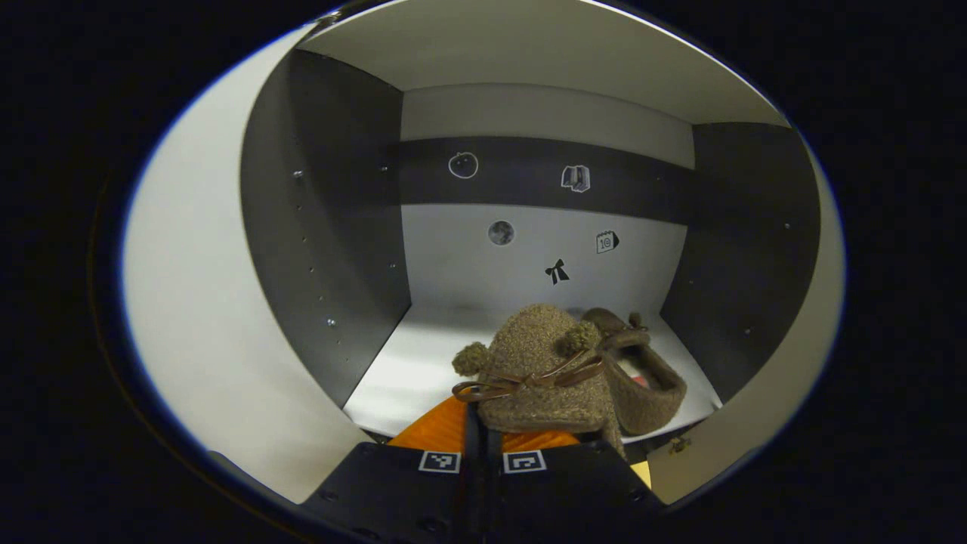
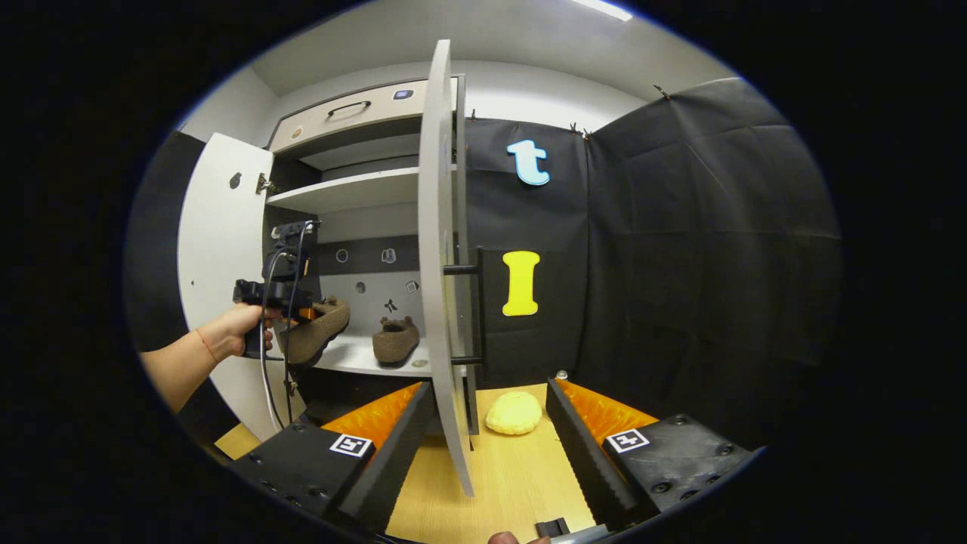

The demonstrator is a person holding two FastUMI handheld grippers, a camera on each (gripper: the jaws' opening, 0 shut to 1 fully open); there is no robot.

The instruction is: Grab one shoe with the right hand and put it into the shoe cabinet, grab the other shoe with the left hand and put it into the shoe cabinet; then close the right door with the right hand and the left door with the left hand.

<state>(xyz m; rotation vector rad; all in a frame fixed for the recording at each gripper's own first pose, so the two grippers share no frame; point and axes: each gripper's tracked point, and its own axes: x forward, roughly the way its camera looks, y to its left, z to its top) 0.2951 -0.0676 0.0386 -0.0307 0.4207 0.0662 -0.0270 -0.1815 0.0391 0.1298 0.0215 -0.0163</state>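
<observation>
In the left gripper view my left gripper (image 1: pixel 483 425) is shut on a fuzzy brown shoe (image 1: pixel 540 370) with pom-poms and a brown bow, holding it just over the front of the cabinet's white shelf (image 1: pixel 412 366). The other brown shoe (image 1: pixel 646 381) lies on that shelf, close behind and to the right. The right gripper view shows the left gripper (image 2: pixel 283 296) in a hand, carrying its shoe (image 2: pixel 317 329) at the cabinet opening, while the second shoe (image 2: pixel 396 340) rests on the shelf. My right gripper (image 2: pixel 489 389) is open and holds nothing, with the right door's edge (image 2: pixel 444 227) between its fingers.
Both cabinet doors stand open, the left door (image 2: pixel 219 279) swung wide. The right door has a black bar handle (image 2: pixel 477 313). A yellow rounded object (image 2: pixel 514 413) lies on the wooden surface (image 2: pixel 521 476) beside the door. Dark side walls (image 1: pixel 325 227) bound the compartment, with an upper shelf (image 2: pixel 347 189) above.
</observation>
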